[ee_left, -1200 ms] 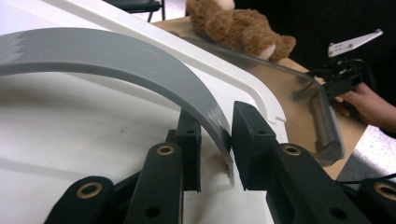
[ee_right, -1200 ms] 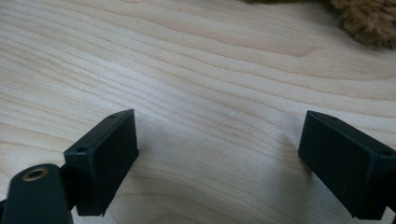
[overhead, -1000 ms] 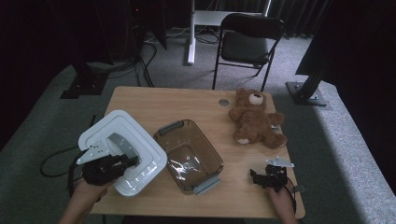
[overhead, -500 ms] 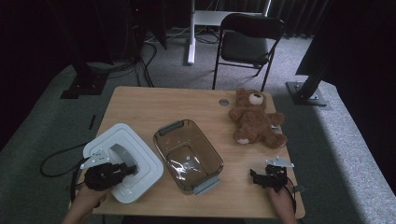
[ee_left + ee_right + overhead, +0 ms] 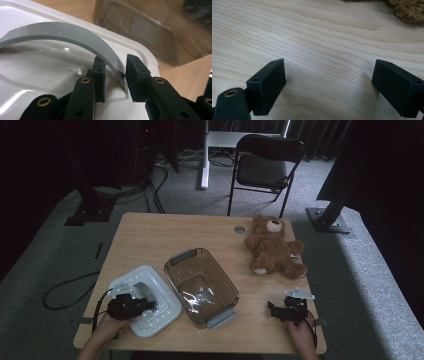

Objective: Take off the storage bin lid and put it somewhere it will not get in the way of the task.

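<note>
Lid work, near-left table edge: left gripper (image 5: 115,75) straddling grey curved plastic handle (image 5: 75,37) of white rectangular plastic lid (image 5: 145,300), jaws narrowed around strap with sliver of gap showing, whether pinching or letting go unclear. Lid flat on light wooden table (image 5: 165,235), just beside clear brown-tinted plastic container (image 5: 202,287), likely its match. Right gripper (image 5: 329,85) idle, jaws spread wide over bare wood, near brown plush teddy bear (image 5: 274,247).
</note>
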Demonstrator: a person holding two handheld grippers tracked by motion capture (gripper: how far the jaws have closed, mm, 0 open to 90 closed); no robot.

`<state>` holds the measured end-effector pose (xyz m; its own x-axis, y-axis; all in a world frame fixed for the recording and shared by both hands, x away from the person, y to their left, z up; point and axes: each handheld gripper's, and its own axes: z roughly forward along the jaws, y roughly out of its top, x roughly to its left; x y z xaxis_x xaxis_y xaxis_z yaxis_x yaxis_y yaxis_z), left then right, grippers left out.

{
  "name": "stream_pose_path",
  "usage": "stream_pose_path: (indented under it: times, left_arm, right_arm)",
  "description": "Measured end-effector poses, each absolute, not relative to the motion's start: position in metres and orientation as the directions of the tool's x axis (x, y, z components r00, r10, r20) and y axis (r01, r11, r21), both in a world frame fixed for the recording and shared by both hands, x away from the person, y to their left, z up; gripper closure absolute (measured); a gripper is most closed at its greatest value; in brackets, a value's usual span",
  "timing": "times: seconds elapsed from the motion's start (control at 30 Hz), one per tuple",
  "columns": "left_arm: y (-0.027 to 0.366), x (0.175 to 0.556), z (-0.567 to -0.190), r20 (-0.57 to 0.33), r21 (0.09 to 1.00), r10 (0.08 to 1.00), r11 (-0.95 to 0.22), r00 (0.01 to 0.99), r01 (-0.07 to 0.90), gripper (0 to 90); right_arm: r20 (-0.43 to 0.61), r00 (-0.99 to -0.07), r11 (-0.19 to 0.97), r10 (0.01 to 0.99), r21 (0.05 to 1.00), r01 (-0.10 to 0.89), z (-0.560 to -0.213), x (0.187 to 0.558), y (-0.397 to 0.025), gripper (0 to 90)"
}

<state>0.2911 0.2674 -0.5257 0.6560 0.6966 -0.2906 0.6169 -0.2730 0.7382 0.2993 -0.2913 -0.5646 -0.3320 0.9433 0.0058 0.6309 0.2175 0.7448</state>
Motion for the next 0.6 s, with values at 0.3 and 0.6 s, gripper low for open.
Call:
stream_pose_path:
  times: [0.3, 0.6]
  left_arm:
    - [0.259, 0.307, -0.54, -0.298, 0.713, 0.722, -0.267, 0.624, 0.648, 66.9]
    - [0.25, 0.311, -0.54, -0.255, 0.715, 0.756, -0.272, 0.603, 0.644, 51.3]
  right_arm:
    - [0.007, -0.332, 0.217, 0.943, 0.745, 0.631, -0.565, 0.299, -0.291, 11.0]
    - [0.006, -0.332, 0.217, 0.943, 0.745, 0.631, -0.565, 0.299, -0.291, 11.0]
